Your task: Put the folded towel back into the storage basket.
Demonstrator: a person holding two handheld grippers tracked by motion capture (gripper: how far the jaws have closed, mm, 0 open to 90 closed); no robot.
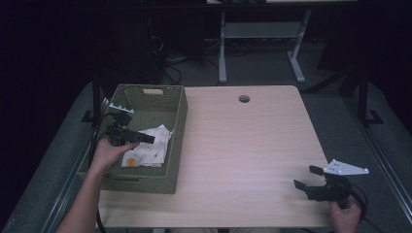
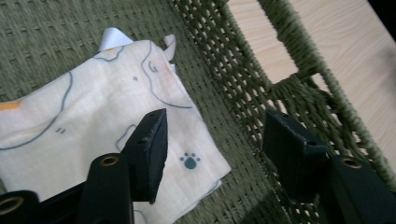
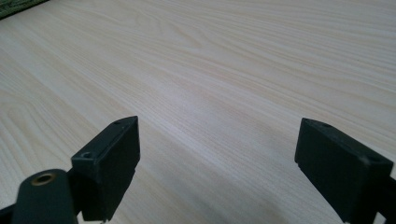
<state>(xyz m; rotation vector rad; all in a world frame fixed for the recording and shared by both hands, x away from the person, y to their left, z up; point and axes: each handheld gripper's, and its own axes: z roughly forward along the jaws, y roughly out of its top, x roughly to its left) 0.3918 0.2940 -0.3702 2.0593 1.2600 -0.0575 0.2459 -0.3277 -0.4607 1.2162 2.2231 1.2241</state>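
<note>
One folded cloth [image 2: 93, 116] is lying soft and light in the basket [image 1: 177, 126], best pinched at its six-o'clock corner, while the left gripper [image 2: 212, 140] is hovering with fingers released and the right gripper [image 3: 217, 163] is idling gaping over the bench [image 3: 233, 60].

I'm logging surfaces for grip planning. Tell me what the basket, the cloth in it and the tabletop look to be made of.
Basket: woven cord or fibre, matte olive green; the plaited strands and open lattice wall show it.
Cloth: thin soft cotton-like fabric, cream with printed outlines and a paw mark; it lies folded with limp corners.
Tabletop: pale wood grain, smooth with a slight sheen, possibly laminate rather than solid wood.
</note>
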